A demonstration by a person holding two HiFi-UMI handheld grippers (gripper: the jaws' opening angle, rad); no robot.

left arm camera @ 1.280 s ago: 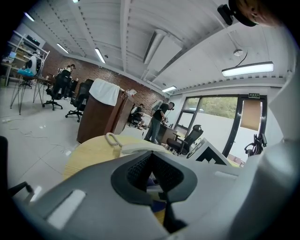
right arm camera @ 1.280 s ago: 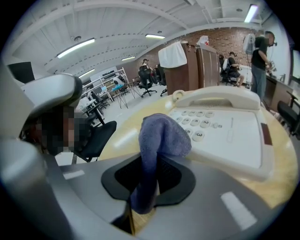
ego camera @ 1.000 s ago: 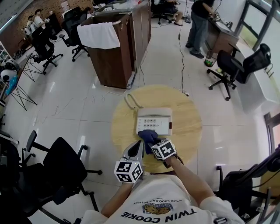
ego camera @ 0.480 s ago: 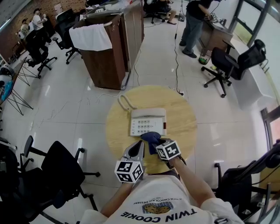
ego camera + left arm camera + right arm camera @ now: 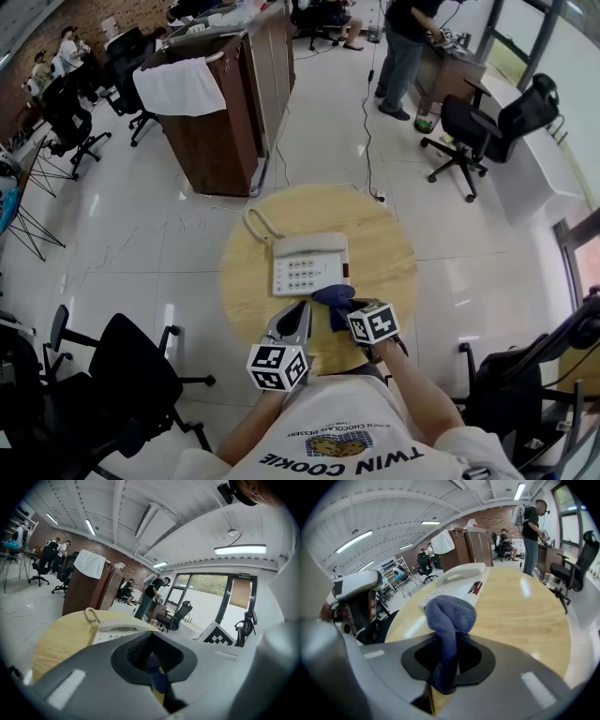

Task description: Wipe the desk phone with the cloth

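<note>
A white desk phone (image 5: 307,262) lies on a round wooden table (image 5: 386,251), its handset on the far side. A blue cloth (image 5: 335,298) hangs bunched at the phone's near right corner, with my right gripper (image 5: 345,311) shut on it. In the right gripper view the cloth (image 5: 450,615) rises from the shut jaws, just short of the phone (image 5: 457,584). My left gripper (image 5: 298,311) hovers over the table's near edge, left of the cloth. Its jaws look shut with nothing in them, and the phone (image 5: 117,629) lies ahead of them.
The phone's coiled cord (image 5: 255,225) loops off its far left corner. A black office chair (image 5: 141,367) stands left of the table. A brown cabinet (image 5: 220,141) with a white towel (image 5: 183,86) stands behind. A person (image 5: 403,42) and more chairs (image 5: 464,131) are at the back right.
My right gripper has drawn the cloth rightward along the phone's near edge to its near right corner. The left gripper has stayed put.
</note>
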